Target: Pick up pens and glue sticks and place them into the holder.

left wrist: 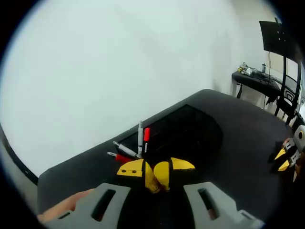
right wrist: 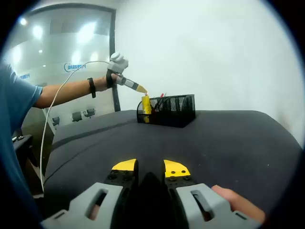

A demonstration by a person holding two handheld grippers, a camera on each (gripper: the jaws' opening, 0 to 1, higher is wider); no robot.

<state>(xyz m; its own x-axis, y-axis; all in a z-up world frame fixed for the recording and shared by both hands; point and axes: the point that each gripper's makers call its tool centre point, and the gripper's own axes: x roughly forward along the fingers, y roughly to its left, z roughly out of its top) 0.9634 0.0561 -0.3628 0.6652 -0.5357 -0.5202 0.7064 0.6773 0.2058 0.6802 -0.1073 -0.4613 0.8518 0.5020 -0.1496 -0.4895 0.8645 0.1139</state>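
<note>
Desk (right wrist: 228, 138): dark cloth-covered surface, broad and rounded at the corners, set against a white wall. It carries the holder toward its far side, as the right gripper view has it.

Holder (right wrist: 172, 110): black mesh organiser, rectangular, standing upright on the desk. From the left gripper view it is seen from above, its dark open compartments (left wrist: 186, 133) directly below the tool, which suits a drop from overhead. Several pens (left wrist: 140, 138) already stand or lean in one end compartment, silver and red barrels showing, with red tips visible above the rim in the right gripper view.

Left hand-held gripper (right wrist: 141, 89): held out over the holder on an outstretched arm, wrist cocked so the yellow tips point down at the nearest compartment. In its own view the jaws (left wrist: 157, 174) are drawn close together. A yellow glue stick (right wrist: 146, 104) hangs upright just beneath the tips, at the holder's near end; the jaws appear to pinch its top, though at this range the contact is too small to confirm. Judged step: lowering or releasing the glue stick into the holder.

Right hand-held gripper (right wrist: 150, 168): low over the near part of the desk, well apart from the holder, level and pointing toward it. Jaws narrow with a slim gap, nothing between them. A fingertip of the holding hand (right wrist: 233, 198) shows beside its body. Likely waiting its turn.

Cable (right wrist: 52, 129): pale lead trailing from the left tool down past the arm.
</note>
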